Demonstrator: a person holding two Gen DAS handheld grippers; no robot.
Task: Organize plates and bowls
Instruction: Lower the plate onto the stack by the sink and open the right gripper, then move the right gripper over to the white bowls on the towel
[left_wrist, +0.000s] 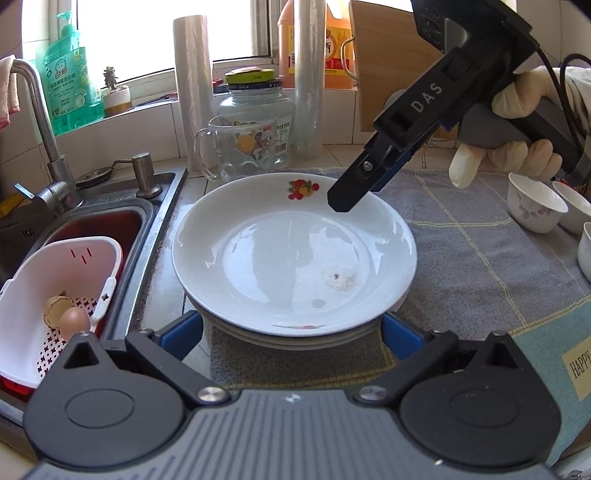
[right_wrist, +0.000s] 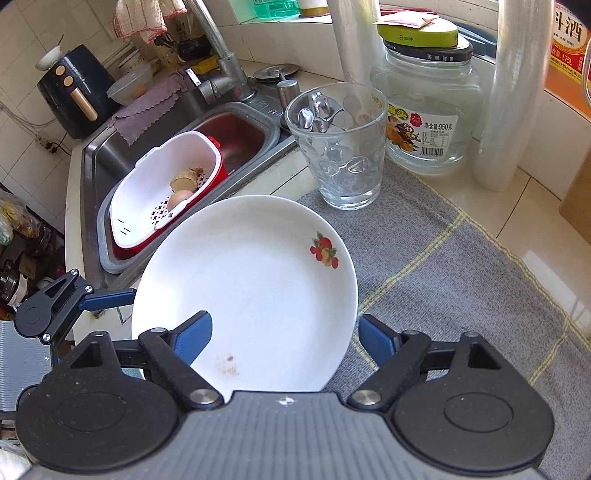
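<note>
A stack of white plates sits on the grey mat; the top plate (left_wrist: 295, 251) (right_wrist: 243, 280) has a fruit print and a small brown smear. My left gripper (left_wrist: 291, 336) is open wide, its blue fingers (left_wrist: 181, 336) on either side of the stack's near edge. My right gripper (right_wrist: 284, 332) is open too. One of its pads hangs over the top plate and the other outside the rim, neither pressing. In the left wrist view the right gripper (left_wrist: 341, 201) hovers over the plate's far right rim, held by a gloved hand (left_wrist: 509, 147). Small white bowls (left_wrist: 535, 206) stand at the right.
A glass mug (left_wrist: 240, 147) (right_wrist: 336, 147) and a glass jar (left_wrist: 258, 122) (right_wrist: 428, 110) stand just behind the plates. The sink (right_wrist: 236, 122) at the left holds a white strainer basket (left_wrist: 55, 280) with an egg. Film rolls and bottles line the windowsill.
</note>
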